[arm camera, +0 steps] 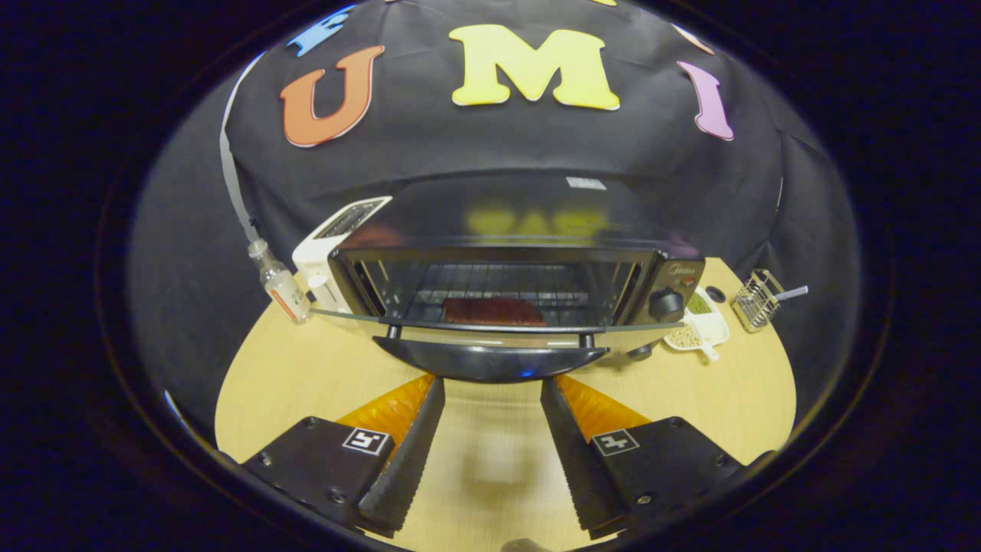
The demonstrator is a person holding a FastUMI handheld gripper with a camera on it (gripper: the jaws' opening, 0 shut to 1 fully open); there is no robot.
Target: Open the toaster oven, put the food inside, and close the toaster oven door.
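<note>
A black toaster oven [651, 268] stands on the wooden table with its glass door [490, 328] swung down flat toward me. The door's black handle [490, 362] sits just ahead of my fingertips. A reddish-brown slab of food [492, 310] lies on the wire rack inside the oven. My gripper [490, 383] is open, its two black fingers [410, 445] spread apart just below the handle, with nothing between them but bare table.
A white pop-up toaster [329, 249] and a small clear bottle [280, 287] stand left of the oven. Right of it lie a white dish [701, 330] of beans and a wire holder [755, 300]. The table's edge [230, 383] curves round on both sides.
</note>
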